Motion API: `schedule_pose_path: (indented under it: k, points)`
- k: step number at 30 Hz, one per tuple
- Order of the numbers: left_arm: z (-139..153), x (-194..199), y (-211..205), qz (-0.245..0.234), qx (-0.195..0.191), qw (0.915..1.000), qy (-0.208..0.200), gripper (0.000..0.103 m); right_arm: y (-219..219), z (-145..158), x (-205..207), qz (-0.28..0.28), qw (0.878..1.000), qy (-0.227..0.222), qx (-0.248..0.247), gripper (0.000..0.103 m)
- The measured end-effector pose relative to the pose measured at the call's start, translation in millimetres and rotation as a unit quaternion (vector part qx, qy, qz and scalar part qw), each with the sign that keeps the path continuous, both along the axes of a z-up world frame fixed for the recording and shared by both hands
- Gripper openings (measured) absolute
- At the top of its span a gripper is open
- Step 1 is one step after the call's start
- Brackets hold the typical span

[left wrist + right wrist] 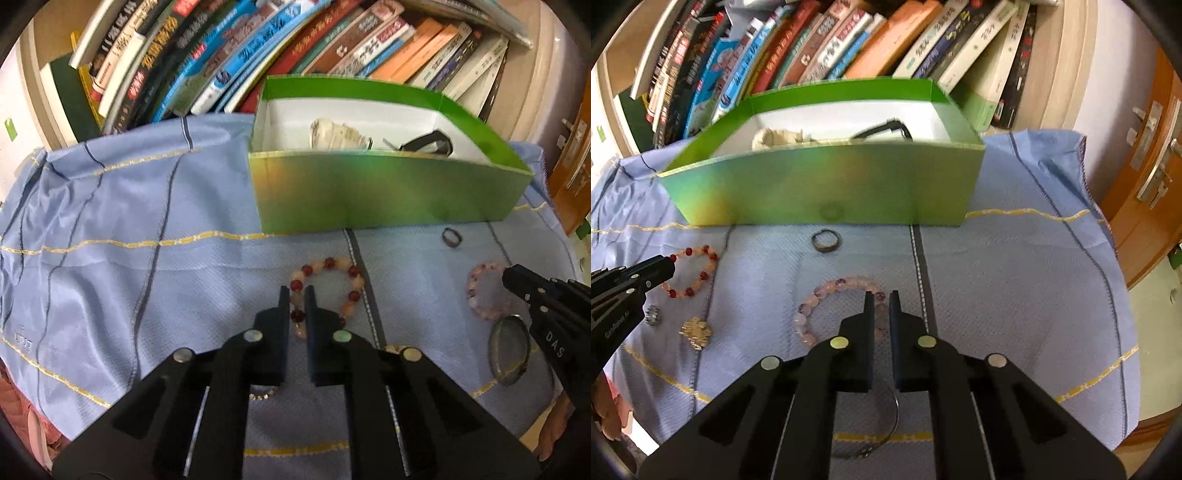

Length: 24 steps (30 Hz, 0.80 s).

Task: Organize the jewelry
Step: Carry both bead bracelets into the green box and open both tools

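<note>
- The left gripper [297, 295] has its fingers nearly together around the near-left stretch of a bracelet of dark red and pale peach round beads [327, 293]; beads show in the narrow gap, so it looks clenched on the strand, which lies on the blue cloth [110, 229] just near of the box.
- The right gripper [882, 300] is likewise drawn in on the right side of a bracelet of translucent pink and lilac beads [827, 299], right of the red one.
- Both bracelets should be light and floppy: strung beads that sag and swing once lifted. Round, glossy beads can roll out of flat pads, so I would pinch across the cord between two beads, not on one bead's crown.
- The open green cardboard box with a white inside [820, 184] stands at the far side and already holds a pale shell-like piece and a dark looped item; its near wall is tall, so a dangling strand may catch.
- Loose on the cloth: a small dark metal ring [826, 242], a gold filigree brooch [697, 331], a thin silver bangle [886, 424] and a round grey pendant [509, 350].
</note>
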<state>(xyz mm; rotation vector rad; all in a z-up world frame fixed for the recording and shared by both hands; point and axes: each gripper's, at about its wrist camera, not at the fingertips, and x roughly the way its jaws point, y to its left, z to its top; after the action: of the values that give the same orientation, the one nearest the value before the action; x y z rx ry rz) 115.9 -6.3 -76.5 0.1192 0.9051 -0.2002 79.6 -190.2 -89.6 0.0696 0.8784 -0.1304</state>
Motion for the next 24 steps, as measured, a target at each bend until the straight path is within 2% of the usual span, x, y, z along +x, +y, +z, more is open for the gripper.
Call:
schedule_pose_path:
  k: [11, 18, 24]
  points:
    - [50.7, -27.0, -1.1, -0.019, -0.025, 0.9977, -0.060, 0.008, 1.2, 61.4, -27.8, 0.009, 0.997, -0.079, -0.007, 0.008]
    - [62.3, -25.6, -7.1, -0.029, -0.025, 0.9967, -0.071, 0.008, 6.8, 68.0, -22.0, 0.018, 0.996, -0.082, -0.015, 0.008]
    - [89.5, -15.1, -12.7, -0.038, -0.033, 0.9936, -0.101, 0.008, 3.7, 105.6, -14.5, 0.020, 0.991, -0.134, -0.016, 0.008]
